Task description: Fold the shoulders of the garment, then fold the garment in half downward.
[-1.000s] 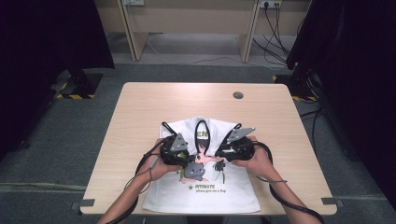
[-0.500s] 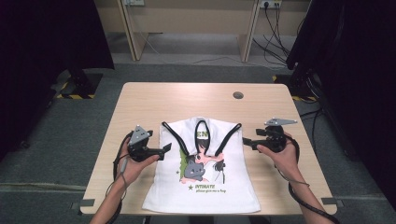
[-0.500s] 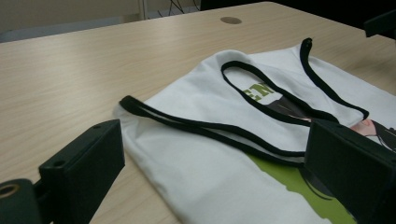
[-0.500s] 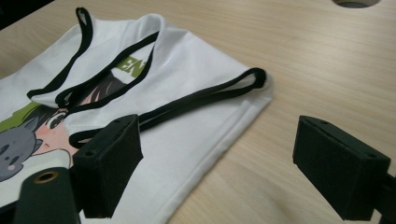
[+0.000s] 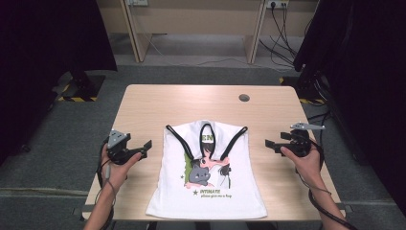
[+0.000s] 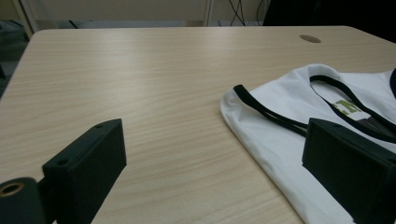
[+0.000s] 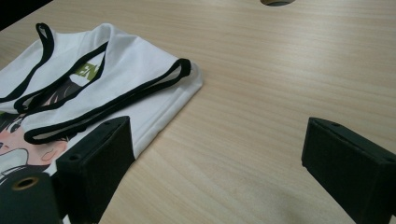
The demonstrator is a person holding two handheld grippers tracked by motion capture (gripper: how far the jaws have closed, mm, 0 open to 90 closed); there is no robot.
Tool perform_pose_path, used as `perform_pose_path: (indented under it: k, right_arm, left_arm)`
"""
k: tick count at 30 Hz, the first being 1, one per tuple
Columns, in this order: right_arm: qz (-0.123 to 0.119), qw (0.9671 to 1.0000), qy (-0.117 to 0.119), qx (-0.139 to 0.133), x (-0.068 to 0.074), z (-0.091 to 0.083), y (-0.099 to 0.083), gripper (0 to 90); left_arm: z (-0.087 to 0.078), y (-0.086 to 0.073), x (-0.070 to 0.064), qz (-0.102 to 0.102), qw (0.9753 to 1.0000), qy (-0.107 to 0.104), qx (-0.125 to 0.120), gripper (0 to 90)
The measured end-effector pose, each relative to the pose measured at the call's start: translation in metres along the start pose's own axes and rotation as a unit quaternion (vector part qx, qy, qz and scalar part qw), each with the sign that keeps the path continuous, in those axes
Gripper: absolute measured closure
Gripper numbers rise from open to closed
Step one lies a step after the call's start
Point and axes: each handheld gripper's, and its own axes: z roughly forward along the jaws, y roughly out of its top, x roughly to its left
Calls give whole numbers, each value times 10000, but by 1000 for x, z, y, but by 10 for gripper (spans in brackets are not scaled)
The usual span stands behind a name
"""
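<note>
A white T-shirt (image 5: 207, 182) with black trim and a cartoon print lies flat at the middle front of the wooden table (image 5: 191, 103), sleeves folded inward. My left gripper (image 5: 146, 145) hovers just left of the shirt, open, nothing between its jaws. My right gripper (image 5: 269, 144) is held to the right of the shirt, also open and empty. In the left gripper view the shirt's shoulder (image 6: 280, 130) lies ahead to the right. The right gripper view has the other shoulder (image 7: 140, 88) ahead to the left.
A round cable hole (image 5: 244, 97) sits in the table's far right part. Bare wood lies behind the shirt and on both sides. Desk legs and cables (image 5: 282, 19) stand on the grey floor beyond the table.
Both grippers were together over the shirt's middle a second ago. They have let go and drawn apart to the left and right sides, and the shirt now lies flat.
</note>
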Motion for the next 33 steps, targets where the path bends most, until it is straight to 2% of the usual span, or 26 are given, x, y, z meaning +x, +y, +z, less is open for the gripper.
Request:
perform_pose_path:
  k: [8, 17, 21, 24, 29, 33]
  right_arm:
    - [28, 10000, 11, -23, -3, 0, -2, 88]
    - [-42, 9999, 108, 3, 2, 5, 11, 70]
    - [-10, 9999, 138, -16, 1, 10, 16, 71]
    - [-67, 9999, 117, 83, 1, 19, 21, 82]
    - [-88, 9998, 33, 172, 0, 36, 35, 159]
    - [-63, 9996, -4, 281, 1, 52, 50, 222]
  left_arm:
    - [-1, -1, 1, -53, 10000, 62, -9, 59]
    - [16, 18, -13, 109, 9999, -69, 4, 59]
    - [34, 27, -18, 186, 9997, -115, 102, 73]
    - [51, 36, -20, 213, 9994, -152, 216, 98]
    - [82, 52, -24, 223, 9985, -249, 441, 154]
    - [104, 57, -25, 176, 9970, -287, 702, 191]
